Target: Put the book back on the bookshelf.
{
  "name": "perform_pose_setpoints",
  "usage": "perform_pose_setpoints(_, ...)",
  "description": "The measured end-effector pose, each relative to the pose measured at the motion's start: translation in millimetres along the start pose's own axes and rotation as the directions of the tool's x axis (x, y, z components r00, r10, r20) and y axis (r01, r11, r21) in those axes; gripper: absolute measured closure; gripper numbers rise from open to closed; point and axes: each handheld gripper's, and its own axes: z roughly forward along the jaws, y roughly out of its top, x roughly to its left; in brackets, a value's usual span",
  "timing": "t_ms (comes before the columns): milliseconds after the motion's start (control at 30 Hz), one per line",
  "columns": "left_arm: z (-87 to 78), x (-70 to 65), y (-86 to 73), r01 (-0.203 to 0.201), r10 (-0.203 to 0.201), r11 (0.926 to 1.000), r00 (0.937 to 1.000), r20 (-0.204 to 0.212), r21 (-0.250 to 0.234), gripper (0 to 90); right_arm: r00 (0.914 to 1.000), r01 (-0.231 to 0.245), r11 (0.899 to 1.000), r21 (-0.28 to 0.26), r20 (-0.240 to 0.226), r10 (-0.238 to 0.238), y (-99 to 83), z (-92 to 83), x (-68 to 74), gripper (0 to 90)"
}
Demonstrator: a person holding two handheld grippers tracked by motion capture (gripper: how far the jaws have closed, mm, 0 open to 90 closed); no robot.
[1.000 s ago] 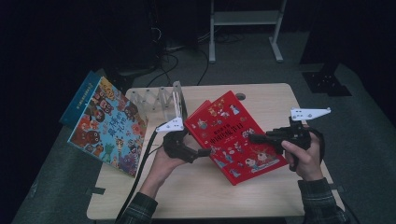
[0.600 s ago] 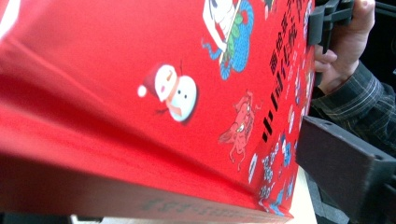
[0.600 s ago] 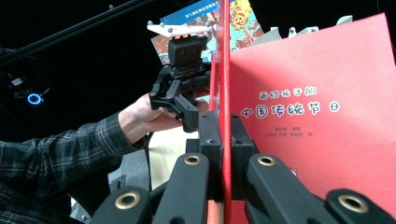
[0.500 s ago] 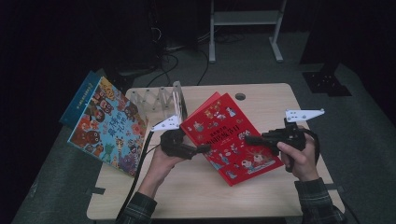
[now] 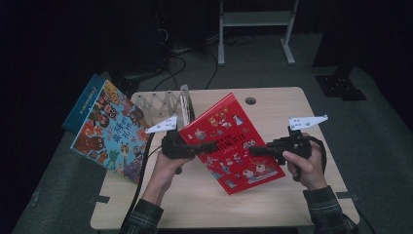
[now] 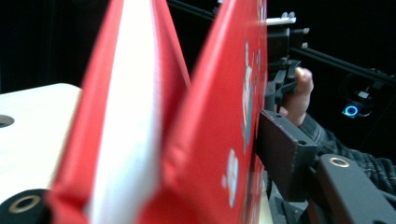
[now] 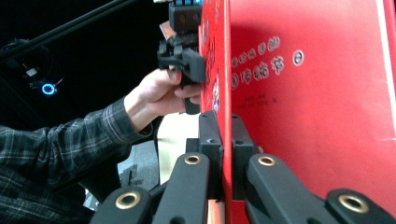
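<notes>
The red book [image 5: 233,144] has a glossy, smooth hardboard cover with printed figures, and its page block shows as matt white paper (seen edge-on in the left gripper view). Both tools, left [image 5: 207,146] and right [image 5: 258,150], are matt black plastic with brass-coloured rivets. The tabletop [image 5: 277,107] is pale, smooth wood-look laminate.

High view: overhead, facing forward-down, far. Gripper views: close, edge-on, sharing red book [image 5: 230,141].

The red book [image 6: 205,140] is blurred up close, hiding most of the left tongs [image 6: 154,196].
</notes>
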Motion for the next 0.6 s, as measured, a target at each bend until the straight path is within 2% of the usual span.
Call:
perform_pose_setpoints(233,-3.2,-0.7,5.5,0.022,-0.023,0.9997,0.9983,0.054,0.007,60.1,0.9998,-0.003,0.999,0.049,-0.019,0.004,-3.8,7.4,-3.1,87.5)
perform_pose_setpoints(400,-5.4,-0.5,10.1,0.040,-0.042,0.9989,0.9973,0.060,0.023,64.2,0.9998,0.000,0.996,0.093,-0.021,0.002,-6.9,14.3,-3.9,87.1)
perform_pose_setpoints(567,-6.6,-3.1,18.0,0.027,-0.030,0.9991,0.9955,0.090,0.033,72.3,0.9997,0.003,0.989,0.146,-0.023,0.001,-12.7,25.2,-6.8,85.7)
perform_pose_setpoints(600,-7.0,-4.5,19.5,0.021,-0.024,0.9991,0.9962,0.084,0.036,73.0,0.9995,0.005,0.989,0.151,-0.032,0.000,-13.7,26.9,-7.6,85.8)
